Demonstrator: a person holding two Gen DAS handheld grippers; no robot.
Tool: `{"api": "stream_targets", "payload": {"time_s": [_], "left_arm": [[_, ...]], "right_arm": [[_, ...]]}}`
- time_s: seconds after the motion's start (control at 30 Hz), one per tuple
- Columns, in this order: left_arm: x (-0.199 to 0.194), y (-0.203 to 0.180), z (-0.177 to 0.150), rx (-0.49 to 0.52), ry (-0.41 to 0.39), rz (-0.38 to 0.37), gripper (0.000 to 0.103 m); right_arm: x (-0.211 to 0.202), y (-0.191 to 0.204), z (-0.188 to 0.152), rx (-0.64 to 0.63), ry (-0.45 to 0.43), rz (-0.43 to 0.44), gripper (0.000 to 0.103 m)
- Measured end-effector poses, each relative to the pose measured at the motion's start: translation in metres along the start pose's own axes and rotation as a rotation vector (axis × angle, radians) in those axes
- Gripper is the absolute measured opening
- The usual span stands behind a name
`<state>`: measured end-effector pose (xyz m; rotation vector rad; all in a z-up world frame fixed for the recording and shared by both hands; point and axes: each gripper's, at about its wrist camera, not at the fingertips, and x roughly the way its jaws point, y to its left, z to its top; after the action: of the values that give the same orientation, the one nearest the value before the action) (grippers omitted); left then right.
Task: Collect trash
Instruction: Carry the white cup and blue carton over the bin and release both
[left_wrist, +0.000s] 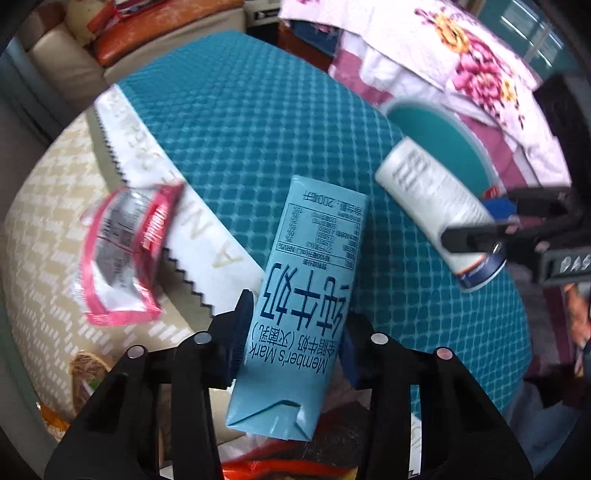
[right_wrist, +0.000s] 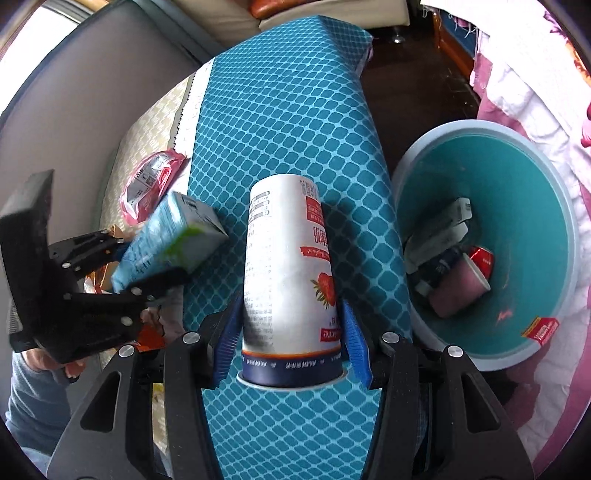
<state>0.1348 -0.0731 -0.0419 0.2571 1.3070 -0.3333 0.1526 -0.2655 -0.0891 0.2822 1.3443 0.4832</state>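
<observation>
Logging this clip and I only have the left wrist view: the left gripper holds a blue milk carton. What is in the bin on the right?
Observer: The teal bin already holds a pink cup, a red can and some boxes.
Operator: Is the right gripper's cup gripped properly?
Observer: Yes, the right gripper has its blue pads on both sides of the white cup.
Operator: Anything left behind?
Observer: A pink wrapper lies on the beige cloth.
</observation>
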Motion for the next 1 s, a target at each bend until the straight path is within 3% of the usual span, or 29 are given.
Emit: {"api": "stream_targets", "payload": {"time_s": [0.23, 0.43, 0.7, 1.0], "left_arm": [[-0.032, 0.003, 0.013, -0.084, -0.096, -0.009, 0.042], [-0.049, -0.021, 0.024, -0.065, -0.133, -0.042, 0.042], [-0.04, -0.077, 0.052, -0.04, -0.144, -0.119, 0.042], [-0.007, -0.13, 0.08, 0.02, -0.086, -0.139, 0.042]], "right_arm": [[-0.003, -0.005, -0.003, 0.012, -0.044, 0.041, 0.047], [-0.039, -0.033, -0.006, 0.101, -0.15, 0.085, 0.047], [-0.096, -0.088, -0.023, 0.223, -0.293, 0.064, 0.047], [-0.126, -0.131, -0.04, 0.303, -0.361, 0.055, 0.047]]}}
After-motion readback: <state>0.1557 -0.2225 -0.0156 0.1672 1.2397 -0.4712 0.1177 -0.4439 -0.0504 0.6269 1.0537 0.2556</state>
